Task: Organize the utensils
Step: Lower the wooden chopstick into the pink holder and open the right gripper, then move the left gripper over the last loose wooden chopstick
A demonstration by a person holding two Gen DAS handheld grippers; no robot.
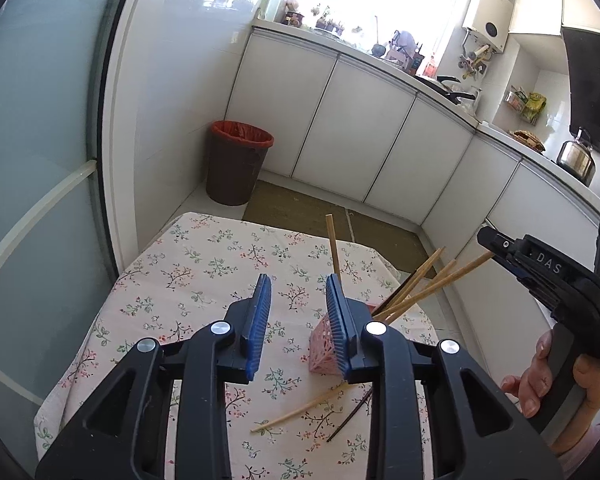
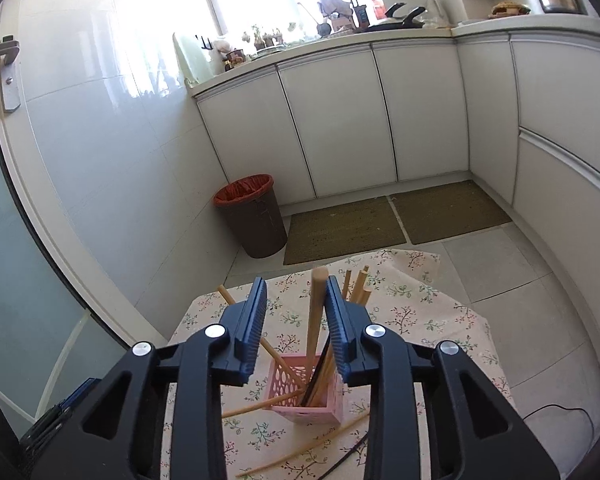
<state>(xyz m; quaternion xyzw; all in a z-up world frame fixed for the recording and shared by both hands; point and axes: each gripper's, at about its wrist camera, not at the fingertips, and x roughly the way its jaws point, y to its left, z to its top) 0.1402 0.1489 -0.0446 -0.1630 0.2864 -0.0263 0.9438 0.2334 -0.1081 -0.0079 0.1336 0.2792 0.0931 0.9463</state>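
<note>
A pink perforated holder (image 2: pixel 315 400) stands on the floral tablecloth (image 2: pixel 412 320) with several wooden chopsticks (image 2: pixel 315 316) upright in it; it also shows in the left wrist view (image 1: pixel 323 346), partly behind my right finger. My right gripper (image 2: pixel 296 320) is open directly above the holder, jaws either side of one chopstick without touching it. My left gripper (image 1: pixel 298 316) is open and empty, just left of the holder. One wooden chopstick (image 1: pixel 300 410) and one dark chopstick (image 1: pixel 350 414) lie loose on the cloth in front of the holder.
A brown bin with a red liner (image 1: pixel 236 162) stands on the floor beyond the table. White cabinets (image 1: pixel 352 132) and a cluttered counter run along the back and right. A glass door (image 1: pixel 32 160) is at the left. Mats (image 2: pixel 396 216) lie on the floor.
</note>
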